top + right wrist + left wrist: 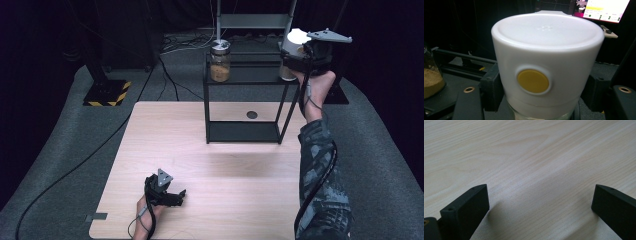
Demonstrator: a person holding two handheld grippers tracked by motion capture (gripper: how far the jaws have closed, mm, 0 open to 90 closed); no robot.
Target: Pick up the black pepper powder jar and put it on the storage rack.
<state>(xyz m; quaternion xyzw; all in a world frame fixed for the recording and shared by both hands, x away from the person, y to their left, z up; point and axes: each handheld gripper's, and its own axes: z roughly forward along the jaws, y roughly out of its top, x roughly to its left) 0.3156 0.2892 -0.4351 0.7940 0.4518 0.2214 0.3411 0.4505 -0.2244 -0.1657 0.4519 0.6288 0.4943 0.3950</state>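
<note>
Left fingers [176,196] rest released on bench [240,165]; I've right fingers [541,100] clenched on white-lidded jar [546,57] at shelf [245,75].

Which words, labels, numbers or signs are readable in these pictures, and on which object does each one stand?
No text is readable.
Screen behind the white-lidded jar: lines of text, too small and blurred to read.
Jar lid: a plain yellow dot, no lettering.
Floor plate: yellow-black hazard stripes, no words.
</note>
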